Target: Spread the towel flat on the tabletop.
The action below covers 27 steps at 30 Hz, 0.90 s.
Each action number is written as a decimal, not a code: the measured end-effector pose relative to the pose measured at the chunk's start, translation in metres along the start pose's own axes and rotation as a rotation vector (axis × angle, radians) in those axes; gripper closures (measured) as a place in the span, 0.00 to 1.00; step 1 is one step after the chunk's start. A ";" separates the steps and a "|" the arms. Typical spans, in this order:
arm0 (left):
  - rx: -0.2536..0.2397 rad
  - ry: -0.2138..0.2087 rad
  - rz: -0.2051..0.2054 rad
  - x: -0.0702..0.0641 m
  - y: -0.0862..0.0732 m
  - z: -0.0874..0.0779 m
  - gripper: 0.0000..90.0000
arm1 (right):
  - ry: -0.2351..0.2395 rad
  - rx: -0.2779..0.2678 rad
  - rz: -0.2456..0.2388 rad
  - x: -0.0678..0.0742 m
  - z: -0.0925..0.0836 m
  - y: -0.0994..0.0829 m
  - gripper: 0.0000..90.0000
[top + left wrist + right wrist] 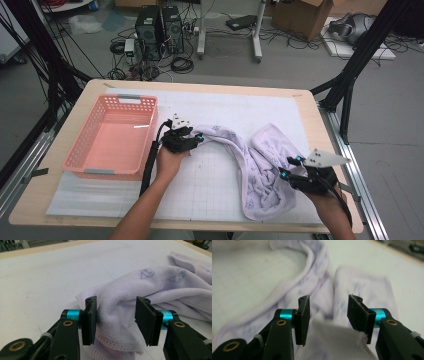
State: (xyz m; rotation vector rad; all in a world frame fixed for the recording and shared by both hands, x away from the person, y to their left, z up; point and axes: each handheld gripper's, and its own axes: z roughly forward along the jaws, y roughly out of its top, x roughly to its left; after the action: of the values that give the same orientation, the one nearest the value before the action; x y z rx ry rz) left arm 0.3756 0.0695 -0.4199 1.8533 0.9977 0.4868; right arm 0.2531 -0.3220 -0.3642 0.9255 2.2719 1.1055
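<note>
Wooden counter (60,200) with a white gridded mat (215,175) over most of it. Grey floor behind, two black PC towers (159,32), tangled cables, cardboard box (305,15) top right, black frame struts on both sides. Empty pink basket (112,135) sits on the mat's left part.

Towel (250,160): pale lilac terry, faint printed motifs, stitched hem. It lies rumpled on the mat right of centre, one narrow end stretching left toward my left hand, the bulk folded over itself near the front edge on the right. Well apart from the basket.

My left tongs (116,320): jaws apart, towel's end bunched between them. The cloth lies against the left pad; there's a gap at the right pad, so not clamped.

My right tongs (329,320): jaws apart too, a hemmed fold of towel rising between them from below. The cloth's corner reaches the right pad, left pad stands clear. No grip that I can see.

Hard to read: right gripper view is blurred, print motifs unreadable there. In the high view my right hand (327,197) and its grey plate cover the towel's near right corner. Basket's far wall hides nothing; front rim cuts off part of the mat.
</note>
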 end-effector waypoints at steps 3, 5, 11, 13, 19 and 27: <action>-0.008 0.012 0.013 -0.001 0.000 -0.007 0.54 | 0.030 0.006 -0.014 -0.011 0.028 0.023 0.60; -0.018 0.016 0.014 0.000 -0.002 -0.012 0.54 | 0.049 0.026 -0.014 -0.016 0.052 0.035 0.66; -0.032 -0.001 0.003 0.001 -0.008 -0.026 0.54 | 0.046 0.123 -0.026 -0.023 0.114 0.064 0.81; -0.038 -0.020 -0.005 0.000 -0.011 -0.030 0.54 | 0.043 0.161 -0.024 -0.026 0.133 0.067 0.80; -0.014 -0.067 0.009 -0.008 -0.021 -0.033 0.54 | 0.076 0.264 -0.006 -0.033 0.174 0.063 0.81; -0.036 -0.067 0.010 -0.011 -0.024 -0.039 0.52 | 0.377 0.268 0.046 -0.015 0.206 0.061 0.57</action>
State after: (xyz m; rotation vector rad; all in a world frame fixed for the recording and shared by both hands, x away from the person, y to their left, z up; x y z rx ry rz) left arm 0.3322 0.0878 -0.4211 1.8317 0.9291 0.4428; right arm 0.4172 -0.2000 -0.4323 0.9354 2.7718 1.0869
